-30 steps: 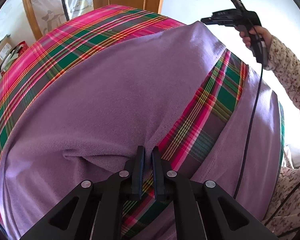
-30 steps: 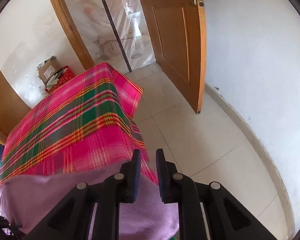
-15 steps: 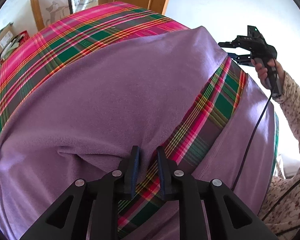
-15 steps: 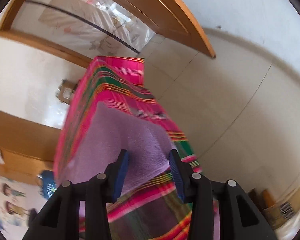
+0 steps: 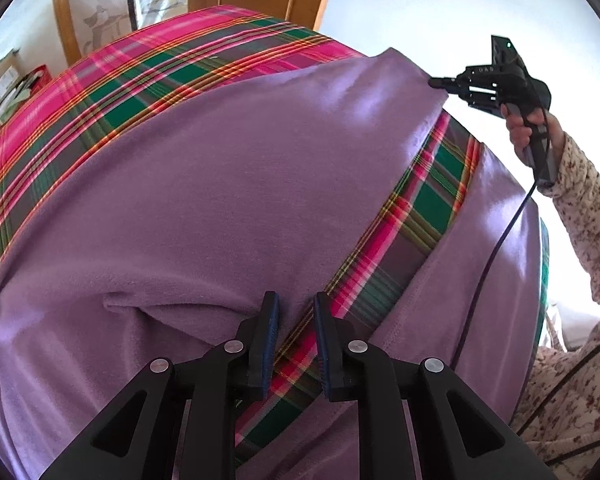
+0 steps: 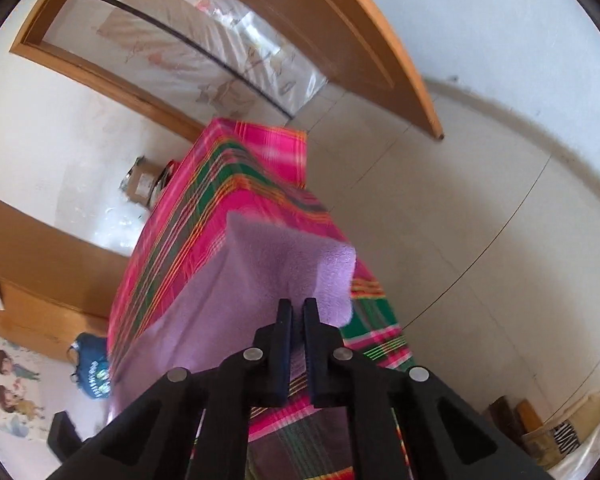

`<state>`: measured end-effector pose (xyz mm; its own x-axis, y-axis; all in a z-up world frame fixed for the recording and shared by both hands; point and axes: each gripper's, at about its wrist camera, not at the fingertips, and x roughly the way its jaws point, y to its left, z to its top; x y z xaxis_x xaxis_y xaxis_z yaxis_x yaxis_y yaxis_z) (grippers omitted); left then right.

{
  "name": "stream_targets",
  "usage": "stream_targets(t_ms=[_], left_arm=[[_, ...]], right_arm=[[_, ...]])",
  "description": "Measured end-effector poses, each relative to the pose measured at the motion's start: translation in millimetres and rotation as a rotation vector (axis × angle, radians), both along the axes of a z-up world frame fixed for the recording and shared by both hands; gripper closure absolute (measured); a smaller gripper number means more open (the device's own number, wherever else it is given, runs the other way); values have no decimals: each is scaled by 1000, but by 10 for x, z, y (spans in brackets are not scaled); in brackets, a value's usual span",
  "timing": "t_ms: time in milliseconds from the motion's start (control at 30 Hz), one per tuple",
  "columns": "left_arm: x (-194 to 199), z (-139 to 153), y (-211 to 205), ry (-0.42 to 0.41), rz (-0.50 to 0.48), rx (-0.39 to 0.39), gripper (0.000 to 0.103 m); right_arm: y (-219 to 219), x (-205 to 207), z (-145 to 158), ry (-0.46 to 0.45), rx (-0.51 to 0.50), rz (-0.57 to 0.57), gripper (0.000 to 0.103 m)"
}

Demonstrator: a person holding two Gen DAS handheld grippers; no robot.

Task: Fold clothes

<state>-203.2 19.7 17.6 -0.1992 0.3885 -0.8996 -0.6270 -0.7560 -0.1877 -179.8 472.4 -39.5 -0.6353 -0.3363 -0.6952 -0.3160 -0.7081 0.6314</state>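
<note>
Lying lengthwise along the plaid table [image 5: 148,76], the purple garment [image 5: 204,184] (far corner pinched).

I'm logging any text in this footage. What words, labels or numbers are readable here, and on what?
Nothing reads clearly.
Right gripper, pinching the purple garment: pale letters on its body, too small to read.
Cardboard box: label blurred.
Blue bag: white print, blurred.
</note>
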Motion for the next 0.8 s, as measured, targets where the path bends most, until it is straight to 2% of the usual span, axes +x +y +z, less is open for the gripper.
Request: stream_targets(t_ms=[233, 400, 533, 667, 800], left_arm=[[-38, 15, -57, -16, 39, 20, 85], [51, 194, -271, 23, 109, 38, 85], [165, 381, -648, 69, 224, 53, 81], [295, 503, -1144, 91, 380, 65, 81], [433, 552, -1640, 117, 527, 44, 80]], right_arm=[[-212, -22, 216, -9, 188, 9, 97], [-379, -43, 368, -14, 324, 17, 95], [-519, -59, 487, -16, 428, 29, 90], [-852, -63, 575, 25, 448, 123, 89], [-1300, -122, 627, 54, 466, 244, 85]])
